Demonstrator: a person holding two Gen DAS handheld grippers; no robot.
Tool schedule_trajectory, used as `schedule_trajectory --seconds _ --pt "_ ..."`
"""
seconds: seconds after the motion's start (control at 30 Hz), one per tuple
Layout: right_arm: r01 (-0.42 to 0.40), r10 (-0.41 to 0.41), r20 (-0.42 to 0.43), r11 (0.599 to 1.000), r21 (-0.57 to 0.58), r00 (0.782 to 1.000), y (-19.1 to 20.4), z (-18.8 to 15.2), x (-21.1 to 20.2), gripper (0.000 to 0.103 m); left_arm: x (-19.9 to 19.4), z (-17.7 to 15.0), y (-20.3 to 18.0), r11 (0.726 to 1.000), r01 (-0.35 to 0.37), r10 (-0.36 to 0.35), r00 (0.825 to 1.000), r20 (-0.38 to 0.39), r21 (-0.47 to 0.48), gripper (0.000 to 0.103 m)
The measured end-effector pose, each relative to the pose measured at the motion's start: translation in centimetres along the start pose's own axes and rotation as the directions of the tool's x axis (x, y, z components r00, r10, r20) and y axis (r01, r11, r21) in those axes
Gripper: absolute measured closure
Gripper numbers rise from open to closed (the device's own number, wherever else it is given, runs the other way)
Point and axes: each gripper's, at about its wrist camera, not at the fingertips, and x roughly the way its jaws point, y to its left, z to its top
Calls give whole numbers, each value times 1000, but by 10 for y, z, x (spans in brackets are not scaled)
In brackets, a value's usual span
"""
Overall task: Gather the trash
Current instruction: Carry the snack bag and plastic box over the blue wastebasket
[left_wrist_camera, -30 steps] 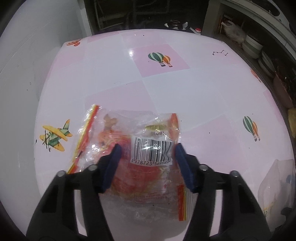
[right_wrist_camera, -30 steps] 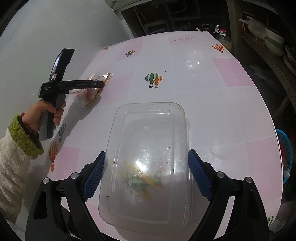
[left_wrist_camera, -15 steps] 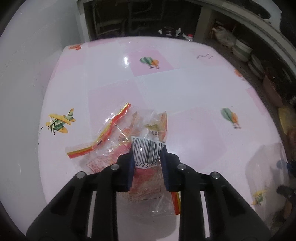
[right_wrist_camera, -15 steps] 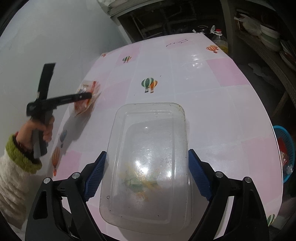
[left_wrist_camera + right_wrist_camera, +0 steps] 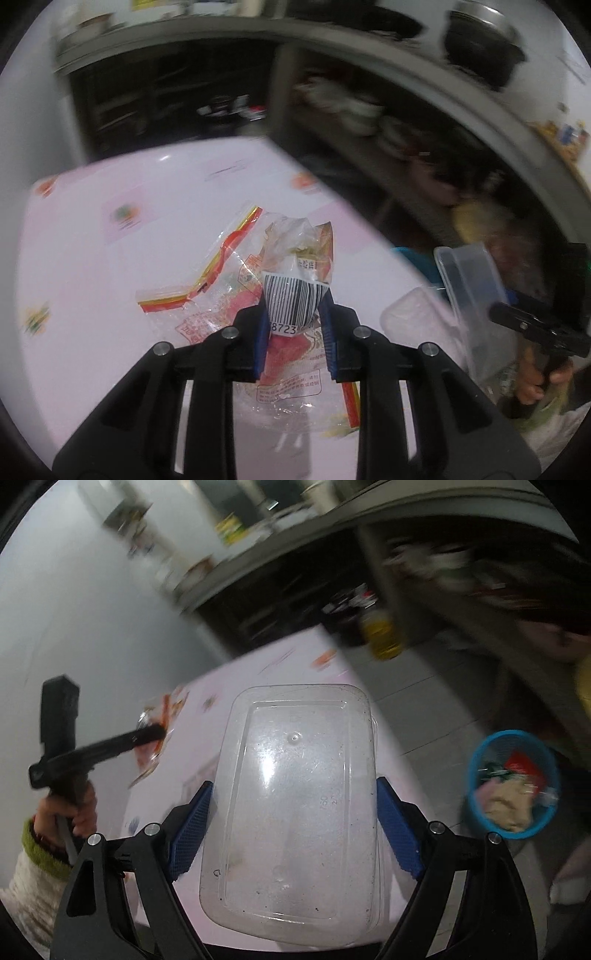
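Left gripper [image 5: 294, 334]: we see its blue pads clamped on the wrapper, pinching it at the barcode patch. In the right wrist view the same gripper [image 5: 149, 734] reaches in from the left above the table, the person's left hand [image 5: 70, 806] on its handle.

Wrapper [image 5: 258, 291]: a clear plastic snack bag with red and yellow print. It hangs crumpled from the left jaws, a loose strip trailing to the left. We cannot tell whether its lower part touches the table.

Right gripper [image 5: 293, 829]: its jaws stand wide apart, and each blue pad presses a long side of the container, so it is gripped across its width. In the left wrist view it [image 5: 532, 328] shows at the right edge, with the right hand [image 5: 535, 376] below.

Container [image 5: 295, 805]: a clear rectangular plastic tub, speckled with dirt, held out past the table's right edge.

Table [image 5: 92, 258]: pink and white checked surface with small cartoon prints, blurred in both views.

Bin [image 5: 513, 784]: a blue basket on the floor to the right of the table, with crumpled rubbish inside.
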Motion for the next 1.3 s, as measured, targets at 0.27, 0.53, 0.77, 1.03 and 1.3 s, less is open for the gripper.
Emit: schedule_trajectory --seconds 0.27,0.53,0.77,1.03,1.3 --pt "225 -255 102 944 241 962 -127 -7 -64 21 76 50 -141 968 198 -189 979 -74 151 80" --pt "336 -369 -10 835 437 929 -232 -41 -52 21 237 65 -249 958 285 -267 886 -380 -10 73" --pt "344 -370 -59 779 524 927 -275 -73 -39 21 361 44 -292 973 204 -230 811 -538 -108 62" --pt "365 -385 -89 742 563 919 -304 -96 -51 21 458 11 -294 961 63 -222 754 -618 -269 44" --pt "384 -397 -111 719 579 911 -319 -108 -57 21 473 3 -292 934 55 -270 755 -597 -353 29"
